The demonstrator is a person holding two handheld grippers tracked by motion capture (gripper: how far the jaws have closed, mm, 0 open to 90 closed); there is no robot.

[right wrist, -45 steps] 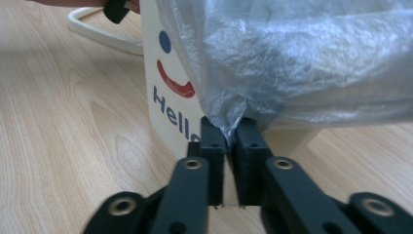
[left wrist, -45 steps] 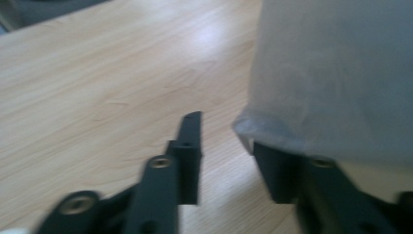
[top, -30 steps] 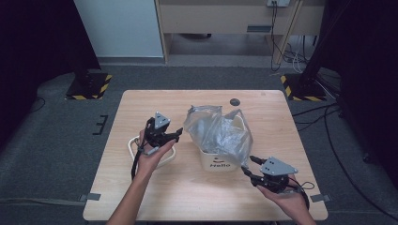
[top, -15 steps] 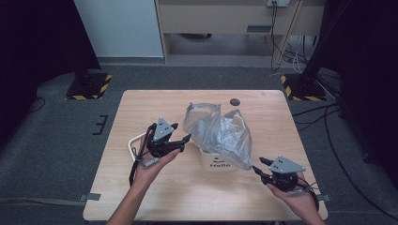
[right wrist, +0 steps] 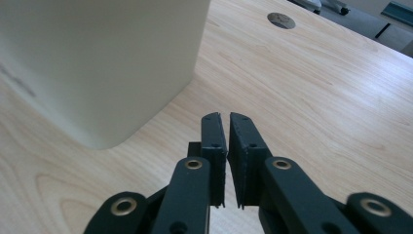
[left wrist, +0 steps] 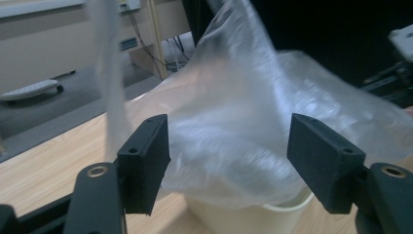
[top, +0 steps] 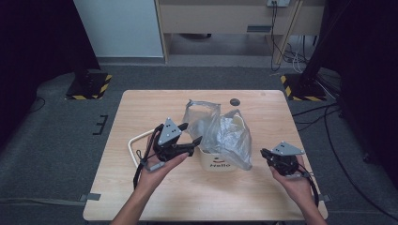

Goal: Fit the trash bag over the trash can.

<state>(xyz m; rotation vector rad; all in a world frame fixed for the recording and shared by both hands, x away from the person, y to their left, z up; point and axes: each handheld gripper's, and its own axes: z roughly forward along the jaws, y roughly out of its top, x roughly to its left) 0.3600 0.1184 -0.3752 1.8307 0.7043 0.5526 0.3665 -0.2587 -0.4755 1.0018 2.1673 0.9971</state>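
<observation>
Plastic bag (top: 220,133) lining the cream bin (top: 219,160) at the table's (top: 263,197) middle, with your two grippers flanking it.
"Hello" is printed on the bin's front; the bag hides its rim and inside. Your left gripper (top: 191,133) has just been opening, jaws spread, empty, just short of the film. Your right gripper (top: 264,153) has just closed on nothing, beside the bin.

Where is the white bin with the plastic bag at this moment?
In the high view, the white bin stands near the table's middle, between the left hand-held gripper and the right hand-held gripper.
</observation>
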